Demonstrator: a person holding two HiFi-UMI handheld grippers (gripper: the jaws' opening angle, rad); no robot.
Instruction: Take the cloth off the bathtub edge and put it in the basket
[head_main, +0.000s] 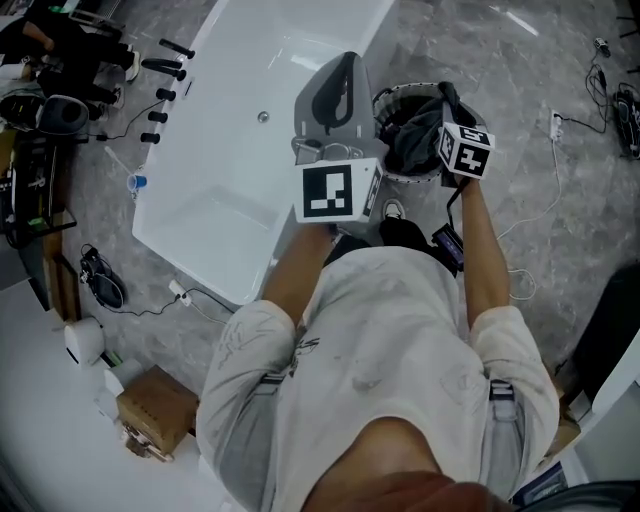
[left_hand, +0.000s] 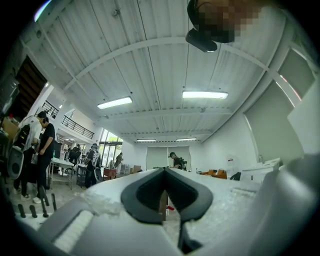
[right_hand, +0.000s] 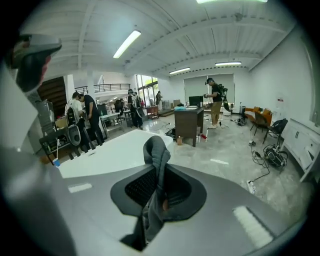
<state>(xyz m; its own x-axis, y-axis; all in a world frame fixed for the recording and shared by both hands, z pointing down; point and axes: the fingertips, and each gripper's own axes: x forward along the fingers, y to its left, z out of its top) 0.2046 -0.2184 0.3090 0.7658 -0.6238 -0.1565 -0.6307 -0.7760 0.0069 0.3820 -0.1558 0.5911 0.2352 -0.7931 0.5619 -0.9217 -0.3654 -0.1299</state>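
— Shoulders in a pale shirt (head_main: 390, 330) are filling the bottom of the head view. What is sitting beyond them?

— At 12 o'clock the right gripper (right_hand: 160, 172) is pinching the dark grey cloth (right_hand: 157, 150). Its jaws are squeezing almost together on the fabric, and a fold is poking out past the tips. From above, the cloth's bulk is hanging over the mouth of the round basket (head_main: 383, 100), inside its rim. I cannot tell whether it is touching the bottom.

— And the other tongs?

— The left gripper (head_main: 345, 68) is hovering at the basket's 9 o'clock, between it and the white bathtub (head_main: 230, 140). Its jaws are meeting at the tips and gripping nothing.

— Is anything crowding the basket?

— Only that left gripper is sitting close, and the person's shoe (head_main: 393, 210) is resting at the basket's 6 o'clock. Black cylinders (head_main: 165, 95) are standing along the tub's 9 o'clock side. A white cable (head_main: 557, 170) is trailing over the grey floor (head_main: 520, 80) at 2 o'clock, and a cardboard box (head_main: 155, 408) is lying at 8 o'clock. In the right gripper view, people (right_hand: 85, 120) are standing beyond the tub, with a dark cabinet (right_hand: 190, 125) at 1 o'clock.
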